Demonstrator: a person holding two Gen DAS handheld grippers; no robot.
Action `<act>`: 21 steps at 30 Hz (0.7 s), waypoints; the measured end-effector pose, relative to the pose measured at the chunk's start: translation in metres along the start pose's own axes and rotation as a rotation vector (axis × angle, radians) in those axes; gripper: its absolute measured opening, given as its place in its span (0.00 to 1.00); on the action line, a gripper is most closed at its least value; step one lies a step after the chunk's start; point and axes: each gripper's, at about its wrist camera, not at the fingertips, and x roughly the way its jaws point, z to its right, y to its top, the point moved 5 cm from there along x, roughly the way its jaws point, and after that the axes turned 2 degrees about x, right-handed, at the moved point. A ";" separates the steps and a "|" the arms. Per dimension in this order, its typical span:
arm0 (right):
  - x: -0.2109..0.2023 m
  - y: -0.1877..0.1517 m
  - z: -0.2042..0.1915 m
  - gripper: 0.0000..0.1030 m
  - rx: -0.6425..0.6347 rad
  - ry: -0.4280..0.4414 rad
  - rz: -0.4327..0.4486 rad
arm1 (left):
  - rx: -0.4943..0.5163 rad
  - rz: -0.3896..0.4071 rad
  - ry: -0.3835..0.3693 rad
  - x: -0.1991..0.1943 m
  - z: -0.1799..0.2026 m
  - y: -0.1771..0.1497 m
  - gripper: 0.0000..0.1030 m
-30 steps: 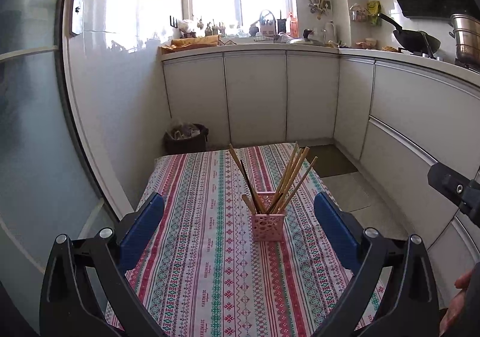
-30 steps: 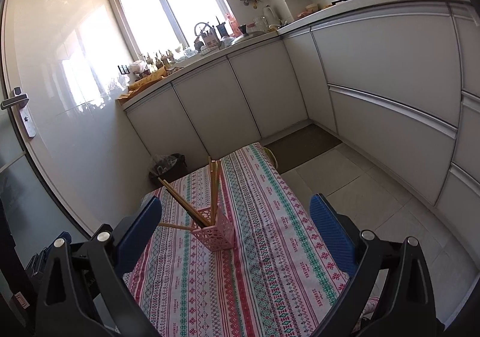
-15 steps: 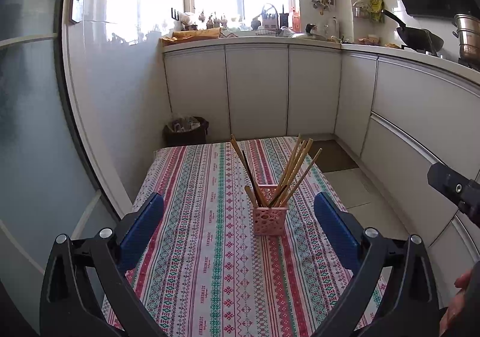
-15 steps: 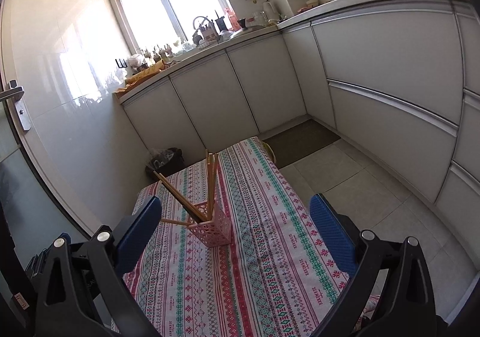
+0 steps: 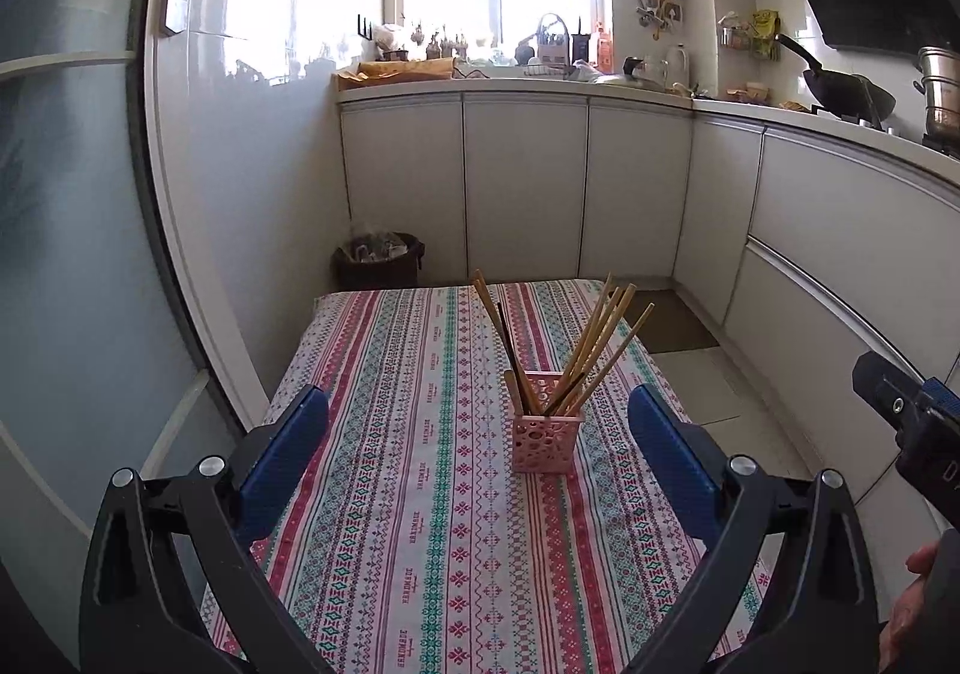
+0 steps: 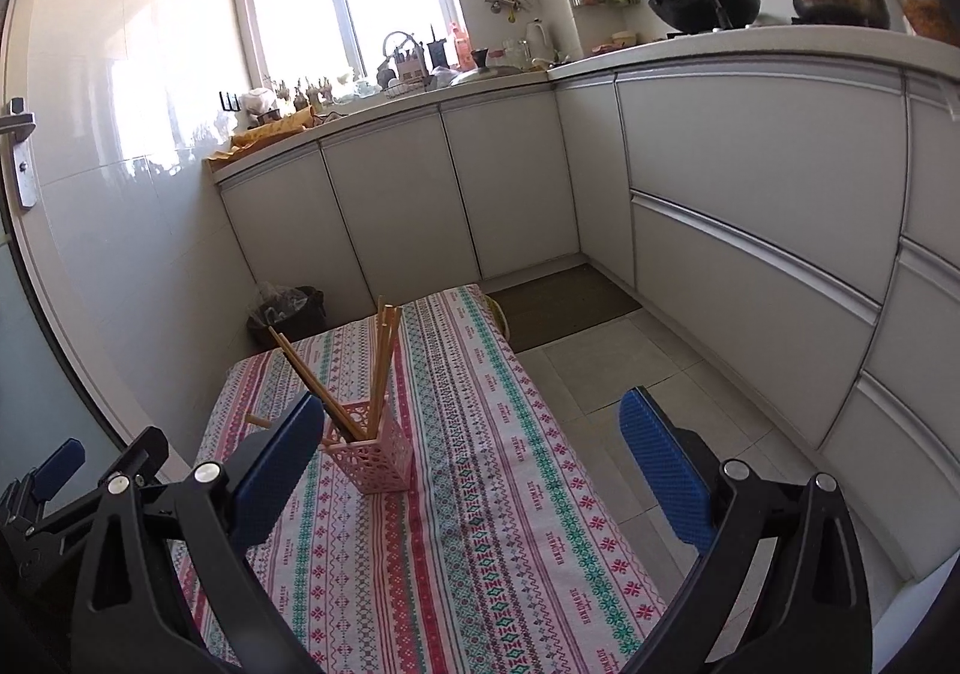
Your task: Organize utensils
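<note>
Left wrist: left gripper (image 5: 480, 446) wide open, empty; right gripper (image 6: 471, 458) likewise; holder (image 5: 547, 439) mid-table, edges well apart.

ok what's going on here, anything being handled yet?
Nothing is held. A person has both grippers open above a table with a striped cloth. The left gripper faces a pink holder with chopsticks fanned out inside. The right gripper points further right, with the holder near its left finger. No loose utensils show on the cloth, so the sorting looks done or close to it.
</note>
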 end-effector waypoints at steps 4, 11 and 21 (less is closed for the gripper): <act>0.000 -0.002 0.000 0.93 -0.050 -0.053 0.006 | -0.007 0.009 0.003 -0.005 -0.001 0.000 0.93; 0.003 -0.013 -0.002 0.93 -0.080 -0.072 -0.021 | -0.017 0.015 0.006 -0.010 -0.004 -0.001 0.93; -0.003 -0.015 -0.009 0.93 -0.092 -0.068 -0.018 | -0.038 0.016 0.028 -0.016 -0.005 -0.003 0.93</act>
